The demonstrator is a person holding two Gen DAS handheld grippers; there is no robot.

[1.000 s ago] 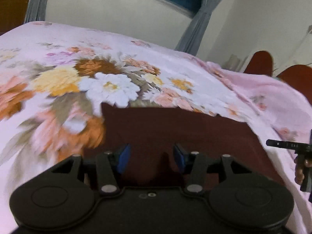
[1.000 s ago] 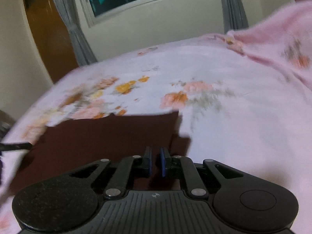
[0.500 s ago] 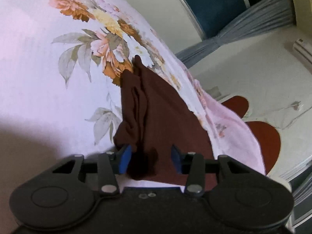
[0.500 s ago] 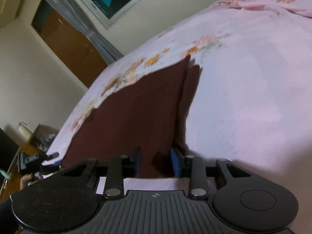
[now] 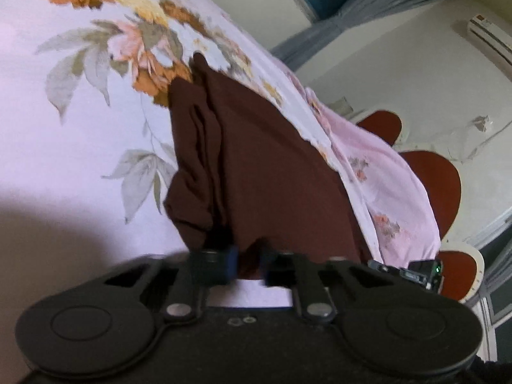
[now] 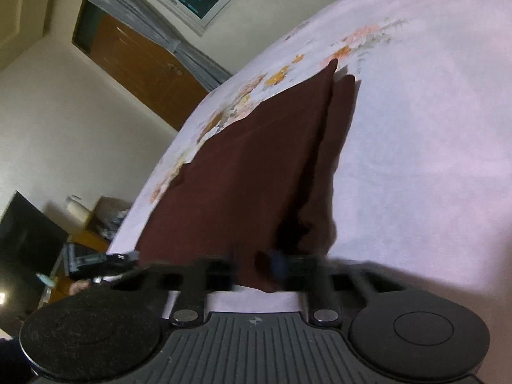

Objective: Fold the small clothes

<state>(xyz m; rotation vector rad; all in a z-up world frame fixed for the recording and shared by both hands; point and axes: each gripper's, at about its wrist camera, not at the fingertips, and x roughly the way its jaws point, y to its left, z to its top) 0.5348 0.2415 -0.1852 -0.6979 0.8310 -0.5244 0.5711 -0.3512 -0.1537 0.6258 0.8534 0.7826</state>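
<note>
Change: jaws of both tools, open around the near hem a moment ago, have closed onto it.
Left gripper [image 5: 248, 264]: clamped on the near edge of the maroon garment [image 5: 262, 166], a bunch of cloth pinched between its blue pads.
Right gripper [image 6: 254, 264]: likewise clamped on the near edge of the same garment [image 6: 249, 176], at the corner on its own side.
Garment position: spread on the floral bedsheet [image 5: 80, 121], running away from both cameras; its far edge lies over the orange flower print.
Meaning for the task: with both near corners held, the step in hand looks like lifting this edge and carrying it over toward the far edge for a fold. No fold is made yet.
Garment edges: on the left side the cloth is rumpled into long pleats; on the right side a narrow strip lies beside the main panel.
Open room: bare sheet stretches beyond the far edge and to both outer sides.
Limits: a crumpled pink blanket [image 5: 384, 172] lies just beside the garment's right side in the left view, with a red-brown headboard [image 5: 438, 179] behind it.
Risk: the pleats may carry into the fold.
</note>
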